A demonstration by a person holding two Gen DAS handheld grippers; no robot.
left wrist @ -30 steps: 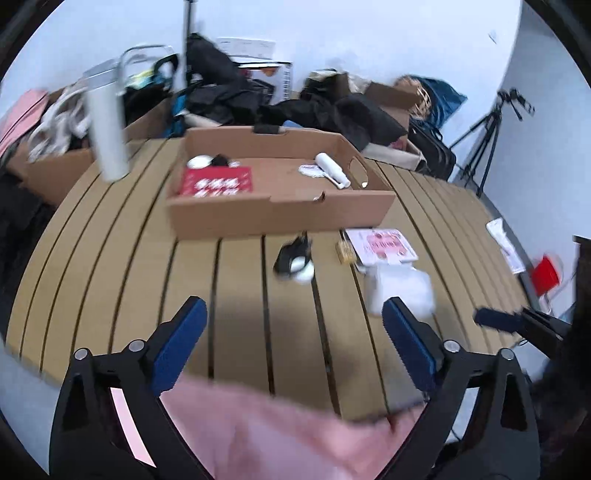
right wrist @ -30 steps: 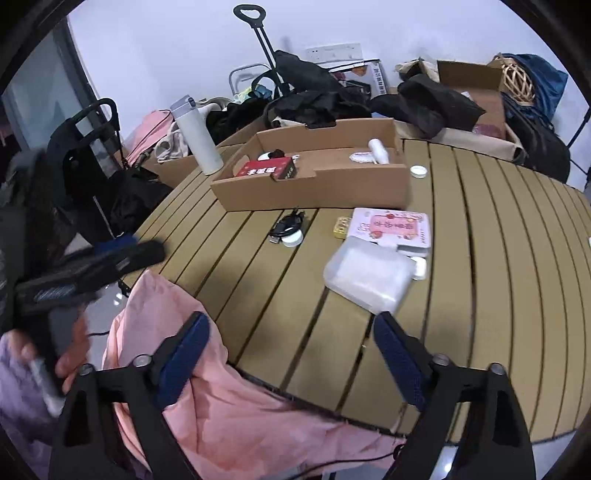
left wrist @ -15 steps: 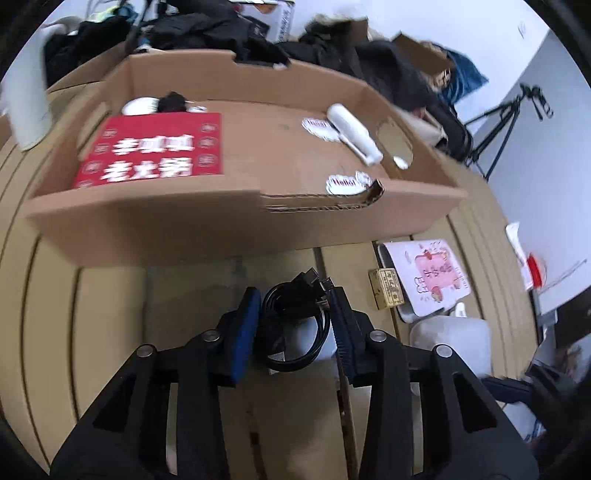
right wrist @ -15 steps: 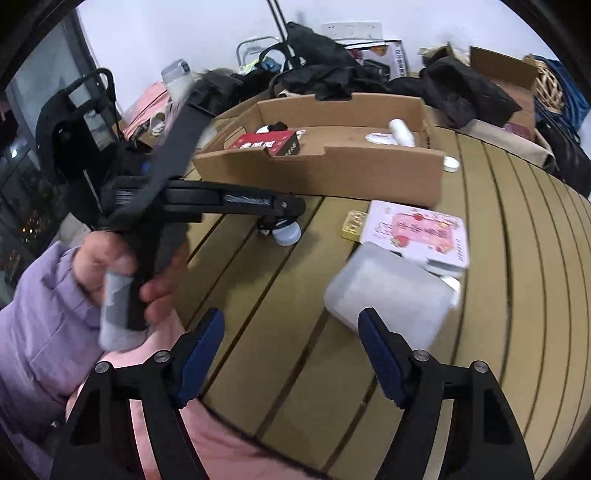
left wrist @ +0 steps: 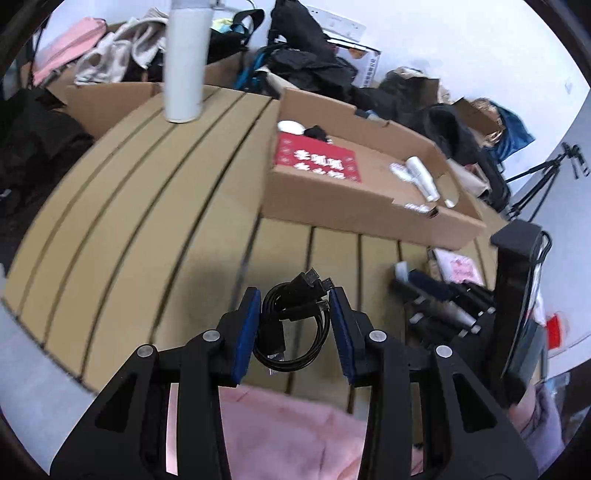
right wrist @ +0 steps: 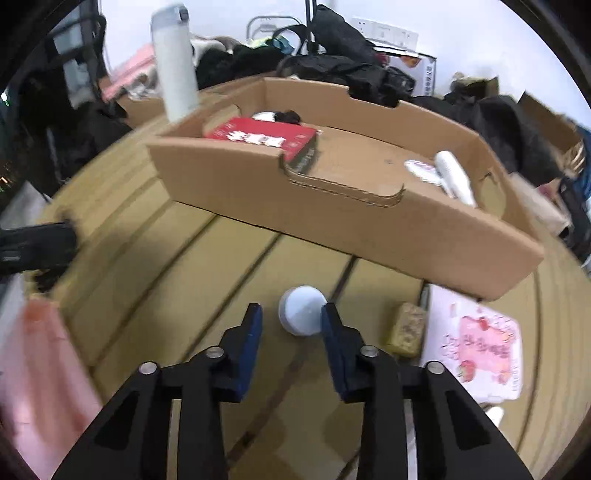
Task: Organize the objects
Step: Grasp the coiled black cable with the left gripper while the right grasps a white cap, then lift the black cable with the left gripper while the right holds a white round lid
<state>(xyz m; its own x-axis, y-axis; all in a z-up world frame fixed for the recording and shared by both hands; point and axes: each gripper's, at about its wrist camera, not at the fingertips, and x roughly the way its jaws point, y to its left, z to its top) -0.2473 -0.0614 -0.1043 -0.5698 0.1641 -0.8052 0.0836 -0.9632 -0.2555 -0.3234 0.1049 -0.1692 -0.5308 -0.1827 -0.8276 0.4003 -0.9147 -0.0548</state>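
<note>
A makeshift recording or storage room is being shown rather than a tidy home. A slatted wooden table [left wrist: 122, 206] is being crowded at its far edge by cardboard boxes [left wrist: 110, 99], heaped dark bags and clothing [left wrist: 306, 66] against a bare white wall [left wrist: 461, 44]. A camera tripod [left wrist: 539, 177] is being kept in the corner, and a wall socket strip [right wrist: 388, 31] is being left exposed.

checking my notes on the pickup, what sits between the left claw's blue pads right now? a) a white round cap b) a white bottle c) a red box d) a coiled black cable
d: in the left wrist view the left claw has its blue pads pressed on either side of a coiled black cable, held above the slatted table.
</note>
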